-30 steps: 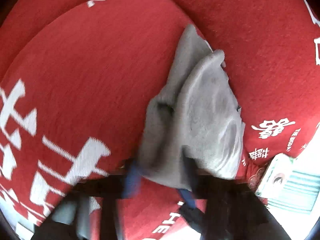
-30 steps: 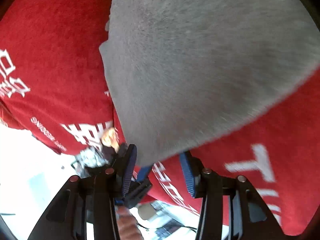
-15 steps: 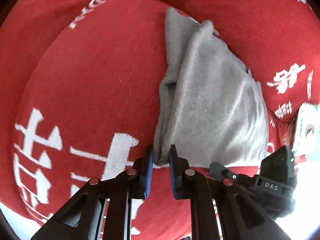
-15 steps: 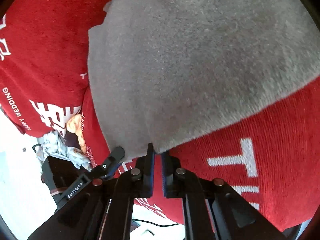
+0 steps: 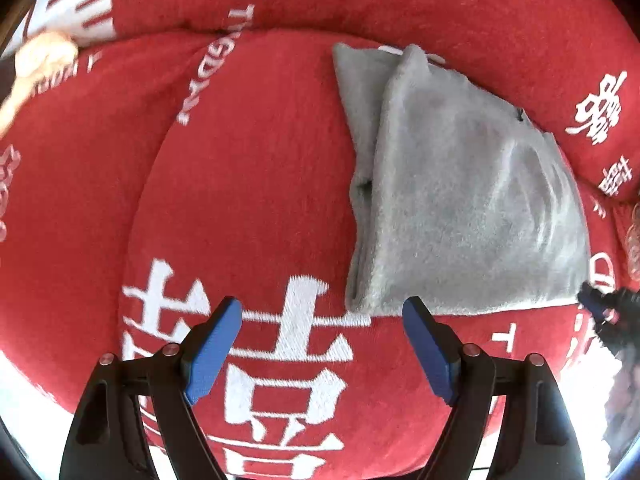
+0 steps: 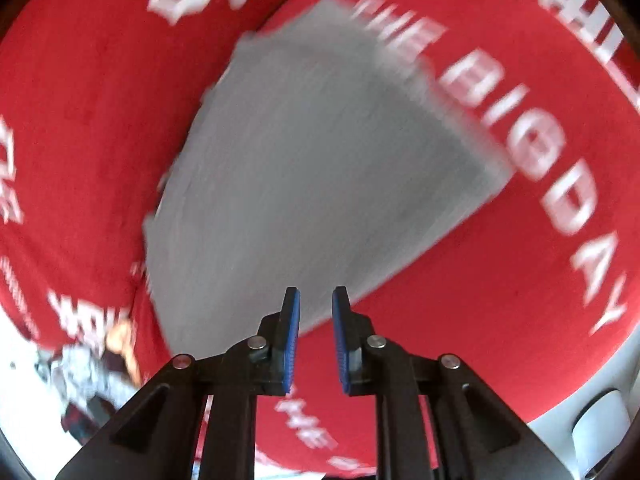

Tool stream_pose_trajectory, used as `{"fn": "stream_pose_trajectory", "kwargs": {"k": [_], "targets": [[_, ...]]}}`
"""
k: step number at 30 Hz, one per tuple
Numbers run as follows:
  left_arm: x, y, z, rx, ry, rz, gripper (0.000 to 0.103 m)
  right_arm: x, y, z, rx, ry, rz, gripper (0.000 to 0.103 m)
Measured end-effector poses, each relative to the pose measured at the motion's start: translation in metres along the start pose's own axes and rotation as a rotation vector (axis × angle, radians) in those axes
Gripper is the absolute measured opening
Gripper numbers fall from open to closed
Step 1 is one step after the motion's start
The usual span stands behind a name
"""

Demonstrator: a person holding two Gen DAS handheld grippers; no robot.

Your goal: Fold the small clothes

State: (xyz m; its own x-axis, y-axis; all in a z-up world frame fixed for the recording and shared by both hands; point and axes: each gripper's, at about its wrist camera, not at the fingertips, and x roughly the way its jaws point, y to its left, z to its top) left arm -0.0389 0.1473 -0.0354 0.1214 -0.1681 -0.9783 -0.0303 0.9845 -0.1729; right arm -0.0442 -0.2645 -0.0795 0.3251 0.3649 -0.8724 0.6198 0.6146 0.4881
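Item: grey cloth (image 5: 472, 200), small, fleecy, folded over on itself, two layers showing along its left edge. It is lying flat on a red cushion (image 5: 240, 200) with white lettering, close to the seam where a second red cushion (image 5: 520, 20) is meeting the first.

Left gripper (image 5: 322, 344): jaws opening, standing wide apart, nothing between them; the near left corner of the cloth is lying just beyond the right pad.

Right gripper (image 6: 316, 336): jaws opening, a narrow gap between the pads, nothing clamped; the near edge of the cloth is lying past the tips. This view is blurred.

Step in hand, as judged: letting go after a fold.

Handling notes: both grippers should be lifting straight off, so no pad is dragging the top layer. The next grasp should be taking both layers together at one corner, keeping edges aligned.
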Motion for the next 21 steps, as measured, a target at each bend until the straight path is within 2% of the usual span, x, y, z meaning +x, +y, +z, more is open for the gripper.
{"fn": "stream_pose_trajectory", "kwargs": {"k": [2,4,5,6,8,10,14,16,18,20,21], "targets": [[0.001,-0.004,0.004,0.009,-0.002,0.033,0.083,-0.003,-0.007,0.018,-0.037,-0.027,-0.066,0.018],[0.008,-0.003,0.008,-0.007,0.033,0.039,0.083,0.002,-0.015,0.028,-0.059,-0.019,-0.120,0.018],[0.014,-0.004,0.010,-0.019,0.061,0.028,0.083,0.008,-0.021,0.032,-0.060,0.001,-0.167,0.010],[0.017,-0.006,0.012,-0.025,0.073,0.023,0.083,0.009,-0.029,0.032,-0.054,0.003,-0.168,0.007],[0.015,-0.010,0.013,-0.025,0.077,0.008,0.082,0.004,-0.039,0.030,-0.026,-0.006,-0.151,0.007],[0.013,-0.014,0.015,-0.018,0.080,-0.009,0.083,-0.004,-0.047,0.027,-0.004,-0.007,-0.167,0.012],[0.008,-0.023,0.019,-0.017,0.078,-0.038,0.083,-0.008,-0.036,0.005,-0.002,0.037,-0.098,0.015],[0.008,-0.026,0.021,-0.017,0.075,-0.040,0.083,-0.007,-0.030,-0.004,-0.022,0.067,-0.069,0.021],[0.009,-0.029,0.023,-0.017,0.078,-0.036,0.083,0.001,-0.017,-0.018,-0.052,0.107,-0.037,0.033],[0.009,-0.030,0.023,-0.012,0.076,-0.030,0.083,0.010,-0.004,-0.031,-0.084,0.144,0.002,0.039],[0.008,-0.030,0.023,-0.010,0.076,-0.030,0.083,0.013,0.001,-0.035,-0.095,0.157,0.017,0.039]]}}
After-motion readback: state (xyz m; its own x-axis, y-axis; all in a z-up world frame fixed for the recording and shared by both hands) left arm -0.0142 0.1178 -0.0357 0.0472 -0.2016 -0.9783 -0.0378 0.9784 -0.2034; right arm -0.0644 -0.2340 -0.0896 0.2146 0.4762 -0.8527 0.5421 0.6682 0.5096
